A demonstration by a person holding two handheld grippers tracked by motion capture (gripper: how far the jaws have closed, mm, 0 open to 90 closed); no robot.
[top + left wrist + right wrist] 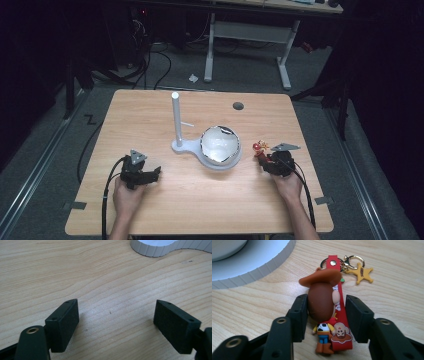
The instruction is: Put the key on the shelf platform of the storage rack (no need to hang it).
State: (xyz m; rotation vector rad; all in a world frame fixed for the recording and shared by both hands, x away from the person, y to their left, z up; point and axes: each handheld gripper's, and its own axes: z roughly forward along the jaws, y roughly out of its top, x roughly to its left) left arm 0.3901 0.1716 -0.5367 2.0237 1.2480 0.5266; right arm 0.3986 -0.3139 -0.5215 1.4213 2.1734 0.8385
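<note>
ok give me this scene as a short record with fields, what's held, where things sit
surface: wooden table
left hand-held gripper: jaws wide apart, nothing between them, over bare wood
right hand-held gripper: jaws around the cowboy keychain figure, one pad on its head, other pad's contact unclear
keychain extras: red strap, yellow star charm
centre: bowl on white stand base, upright white post

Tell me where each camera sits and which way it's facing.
High view: above the person's side, looking down the table; forearms, both tongs visible.
Left gripper view: rides the left tongs, open over bare wood.
Right gripper view: rides the right tongs, around a cowboy keychain.
Shared: the white stand.
</note>
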